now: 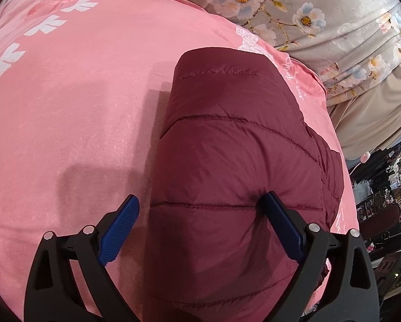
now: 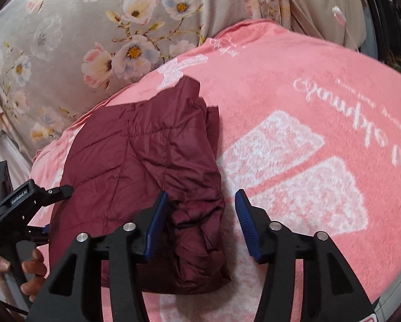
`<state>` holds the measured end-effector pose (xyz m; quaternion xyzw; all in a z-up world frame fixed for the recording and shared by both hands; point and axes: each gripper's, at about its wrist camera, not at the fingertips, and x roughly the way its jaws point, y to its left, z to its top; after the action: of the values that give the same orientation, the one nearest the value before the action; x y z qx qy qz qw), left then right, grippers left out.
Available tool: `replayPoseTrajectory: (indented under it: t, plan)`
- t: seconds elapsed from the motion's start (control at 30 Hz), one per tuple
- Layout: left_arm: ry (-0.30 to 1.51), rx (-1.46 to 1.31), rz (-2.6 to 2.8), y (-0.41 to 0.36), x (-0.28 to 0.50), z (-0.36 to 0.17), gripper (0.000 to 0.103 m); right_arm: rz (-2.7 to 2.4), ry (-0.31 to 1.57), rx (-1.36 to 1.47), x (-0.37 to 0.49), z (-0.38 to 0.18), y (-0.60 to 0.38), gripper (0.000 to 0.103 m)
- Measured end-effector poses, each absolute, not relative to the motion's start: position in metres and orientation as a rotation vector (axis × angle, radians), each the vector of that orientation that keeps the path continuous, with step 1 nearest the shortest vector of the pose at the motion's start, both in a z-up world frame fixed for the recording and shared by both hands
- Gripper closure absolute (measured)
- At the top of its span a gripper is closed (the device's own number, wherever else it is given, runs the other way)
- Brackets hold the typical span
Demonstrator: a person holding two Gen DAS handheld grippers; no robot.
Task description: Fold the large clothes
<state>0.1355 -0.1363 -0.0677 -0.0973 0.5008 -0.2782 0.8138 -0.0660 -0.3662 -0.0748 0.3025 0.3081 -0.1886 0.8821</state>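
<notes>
Folded maroon jacket (image 2: 136,166) lies near the pink blanket's (image 2: 321,86) far edge; bare blanket to its right. Right gripper (image 2: 200,214) fingers stand apart, straddling the jacket's corner. Left gripper (image 1: 200,220) fingers wide, holding nothing.

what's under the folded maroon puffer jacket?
The maroon puffer jacket lies on a pink blanket with white print, which spreads over a floral sheet. Whatever is directly beneath the jacket's bulk is covered.

A folded maroon puffer jacket (image 1: 227,166) lies on a pink blanket (image 1: 79,107), its near end between the left gripper's (image 1: 200,209) spread jaws.
</notes>
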Motion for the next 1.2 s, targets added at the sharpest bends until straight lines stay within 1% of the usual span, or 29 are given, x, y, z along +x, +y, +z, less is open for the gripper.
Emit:
replayPoseTrajectory:
  t: [0.1,0.17,0.23,0.37,0.67,0.7,0.73,0.77,0.8,0.83,0.87,0.9,0.97,1.0,1.07,1.13,1.2]
  plan:
    - [1.096,-0.231,-0.621,-0.142,0.141,-0.073,0.008,-0.37,0.657,0.673,-0.062,-0.086,-0.366,0.047]
    - [1.119,-0.254,-0.638,-0.145,0.147,-0.079,0.006,-0.362,0.658,0.7,-0.06,-0.092,-0.368,0.043]
    - [1.132,-0.269,-0.647,-0.148,0.151,-0.083,0.005,-0.343,0.659,0.737,-0.058,-0.098,-0.37,0.042]
    - [1.148,-0.286,-0.674,-0.153,0.156,-0.089,0.005,-0.311,0.648,0.786,-0.049,-0.107,-0.375,0.037]
    - [1.185,-0.351,-0.749,-0.155,0.17,-0.111,0.005,-0.231,0.624,0.822,-0.032,-0.114,-0.379,0.036]
    - [1.182,-0.352,-0.756,-0.155,0.17,-0.111,0.005,-0.228,0.626,0.819,-0.031,-0.114,-0.379,0.037]
    - [1.177,-0.348,-0.762,-0.155,0.17,-0.111,0.005,-0.222,0.626,0.82,-0.029,-0.114,-0.378,0.04]
    - [1.172,-0.345,-0.766,-0.156,0.17,-0.111,0.005,-0.212,0.625,0.826,-0.029,-0.114,-0.378,0.047]
    - [1.167,-0.344,-0.77,-0.156,0.169,-0.111,0.005,-0.198,0.622,0.839,-0.028,-0.114,-0.377,0.05]
    - [1.162,-0.35,-0.773,-0.154,0.168,-0.11,0.008,-0.185,0.621,0.855,-0.028,-0.114,-0.378,0.056]
    - [1.156,-0.355,-0.777,-0.154,0.167,-0.109,0.014,-0.178,0.619,0.864,-0.029,-0.114,-0.378,0.061]
    - [1.147,-0.357,-0.789,-0.152,0.166,-0.105,0.017,-0.167,0.614,0.873,-0.03,-0.113,-0.378,0.065]
    - [1.134,-0.359,-0.805,-0.148,0.164,-0.101,0.032,-0.156,0.603,0.872,-0.032,-0.107,-0.377,0.076]
    - [1.125,-0.355,-0.816,-0.147,0.163,-0.097,0.036,-0.154,0.597,0.864,-0.033,-0.103,-0.375,0.077]
    - [1.104,-0.344,-0.835,-0.146,0.159,-0.087,0.05,-0.154,0.581,0.853,-0.036,-0.093,-0.371,0.082]
    - [1.076,-0.331,-0.854,-0.145,0.154,-0.075,0.057,-0.147,0.552,0.833,-0.042,-0.079,-0.366,0.083]
    - [1.052,-0.328,-0.876,-0.143,0.148,-0.063,0.061,-0.145,0.52,0.806,-0.048,-0.064,-0.361,0.084]
